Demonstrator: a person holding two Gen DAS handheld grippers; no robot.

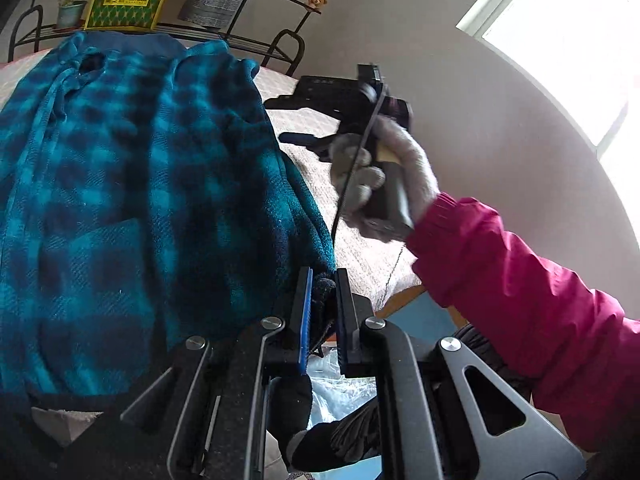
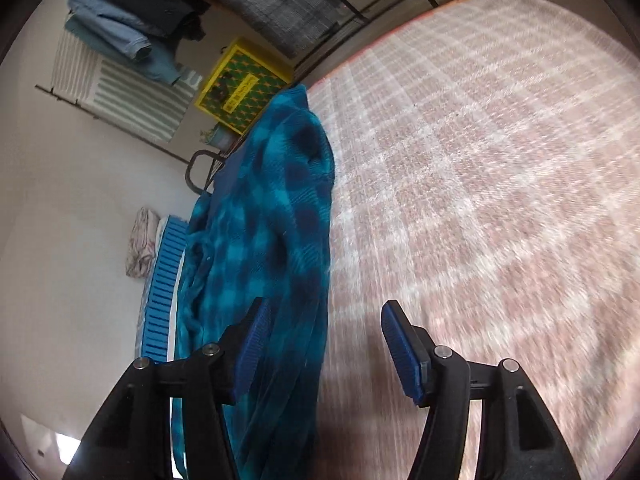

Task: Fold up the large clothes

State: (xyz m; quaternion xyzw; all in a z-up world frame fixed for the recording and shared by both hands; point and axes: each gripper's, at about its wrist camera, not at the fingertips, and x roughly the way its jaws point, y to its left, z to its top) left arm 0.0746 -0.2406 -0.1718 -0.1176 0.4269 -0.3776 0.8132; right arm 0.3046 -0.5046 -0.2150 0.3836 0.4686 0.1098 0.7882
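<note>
Teal-and-navy plaid fleece garment (image 1: 120,184) is spread over my pinkish checked bedspread (image 1: 360,248) in the left wrist view. My left gripper (image 1: 323,280) is clenched on its dark hem at the near corner. A gloved hand (image 1: 372,176) holds the right gripper (image 1: 304,120) just beside it.

Right wrist view: right gripper (image 2: 324,320) is released, nothing between the pads, straddling the garment's (image 2: 272,240) edge. The bedspread (image 2: 480,180) is smeared with blur, and the garment's near end is cut off.

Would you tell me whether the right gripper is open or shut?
Open: the right gripper has its blue ribbed pads wide apart, nothing pressed between them.
</note>
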